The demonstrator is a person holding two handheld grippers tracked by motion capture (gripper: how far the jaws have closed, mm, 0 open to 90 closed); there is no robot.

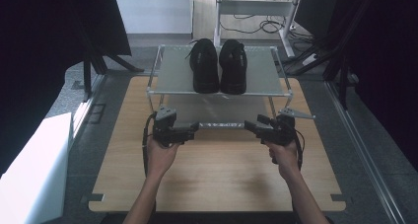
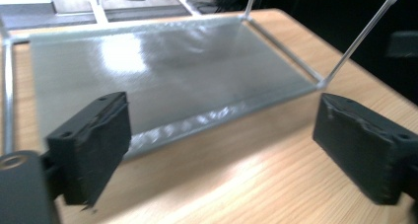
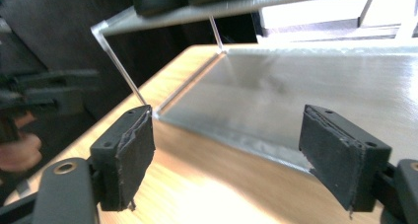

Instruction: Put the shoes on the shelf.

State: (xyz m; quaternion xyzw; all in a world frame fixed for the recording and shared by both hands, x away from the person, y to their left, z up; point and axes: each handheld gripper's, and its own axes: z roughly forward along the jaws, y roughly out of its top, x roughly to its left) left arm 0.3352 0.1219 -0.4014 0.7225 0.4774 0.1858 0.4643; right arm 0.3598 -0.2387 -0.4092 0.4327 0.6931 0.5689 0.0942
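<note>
Black shoes [image 1: 219, 66] are set side by side, toes toward the person, on the top shelf of a metal rack [image 1: 173, 81] standing at the far end of the wooden worktop [image 1: 217, 174]. Left tongs [image 1: 195, 128] and right tongs [image 1: 248, 125] are held released and empty before the bare lower shelf [image 2: 162, 81], well apart from the shoes. Open room is left between them.

A two-tier shoe rack [image 1: 170, 76] stands at the far end of the wooden table [image 1: 217, 169], with a pair of shoes [image 1: 219, 66] side by side on its top shelf. The left gripper [image 1: 194, 130] and right gripper [image 1: 249, 125] hang just before the rack's lower shelf [image 1: 217, 110], pointing toward each other.
</note>
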